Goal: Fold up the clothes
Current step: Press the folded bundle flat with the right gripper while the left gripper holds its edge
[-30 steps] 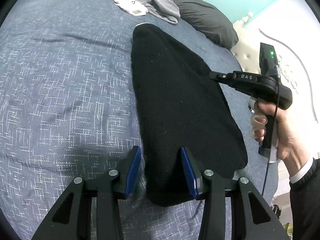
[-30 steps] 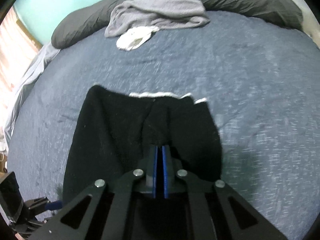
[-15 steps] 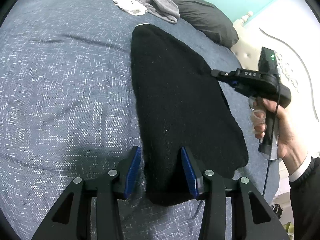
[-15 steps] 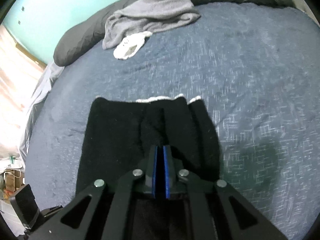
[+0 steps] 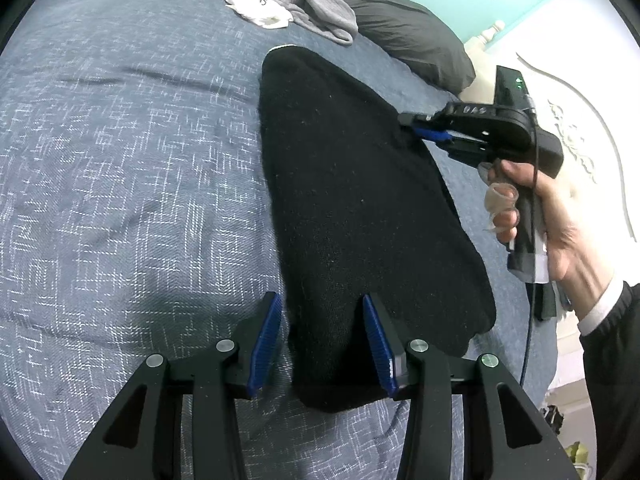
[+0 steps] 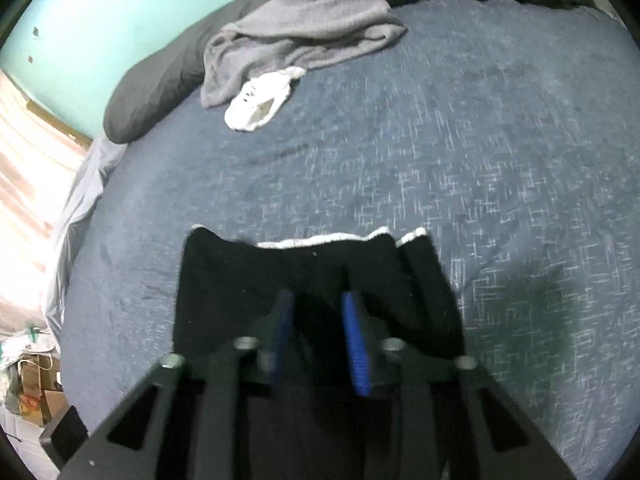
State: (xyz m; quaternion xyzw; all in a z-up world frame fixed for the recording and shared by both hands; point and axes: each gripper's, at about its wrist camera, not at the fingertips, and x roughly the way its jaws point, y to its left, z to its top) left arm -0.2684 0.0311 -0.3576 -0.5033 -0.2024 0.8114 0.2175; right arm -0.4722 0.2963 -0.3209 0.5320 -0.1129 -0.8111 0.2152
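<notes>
A folded black garment lies lengthwise on the blue-grey bedspread; a strip of white lining shows at its far edge. My left gripper is open, its blue pads either side of the garment's near end, and the left pad stands clear of the cloth. My right gripper, held in a hand, has its pads apart over a raised ridge of the black cloth. In the left wrist view the right gripper has its tip at the garment's right edge.
A crumpled grey garment and a small white cloth lie at the head of the bed, against dark pillows. A white headboard stands to the right. Cardboard boxes sit on the floor to the left.
The right gripper's pads, pressed together before, now stand apart. The right hand has come down and tilted, so its tip now meets the garment's right edge. The left gripper has not moved.
</notes>
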